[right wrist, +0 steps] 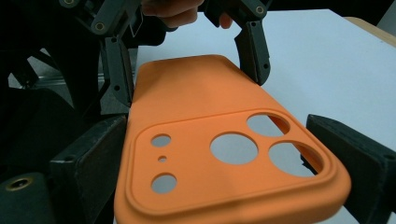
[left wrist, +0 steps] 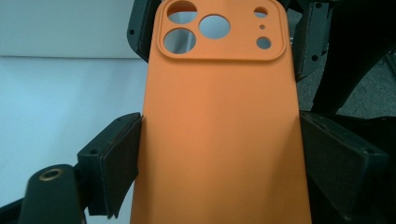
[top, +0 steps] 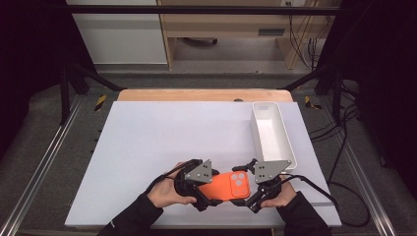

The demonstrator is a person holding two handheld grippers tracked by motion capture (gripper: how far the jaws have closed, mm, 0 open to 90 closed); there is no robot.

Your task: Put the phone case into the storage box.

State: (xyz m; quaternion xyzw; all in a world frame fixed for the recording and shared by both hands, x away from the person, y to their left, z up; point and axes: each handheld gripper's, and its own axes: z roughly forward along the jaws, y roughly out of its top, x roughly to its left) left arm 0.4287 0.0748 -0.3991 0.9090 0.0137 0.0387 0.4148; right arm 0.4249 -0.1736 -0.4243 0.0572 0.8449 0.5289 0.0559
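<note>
An orange phone case (top: 227,187) with a raised camera cut-out hangs just above the white table top (top: 162,142) near its front edge, held from both ends. My left gripper (top: 209,191) is shut on its plain end; in the left gripper view the two pads (left wrist: 123,154) press on the long sides of the case (left wrist: 219,130). My right gripper (top: 247,191) grips the camera end; in the right gripper view its pads (right wrist: 100,154) lie against both sides of the case (right wrist: 210,112). The case's back faces up. A hand holds each gripper.
A long white bin (top: 290,142) with nothing in it stands at the right of the table, just beyond my right gripper. Cables trail from both grippers toward the front edge. Metal rails run along both sides of the table.
</note>
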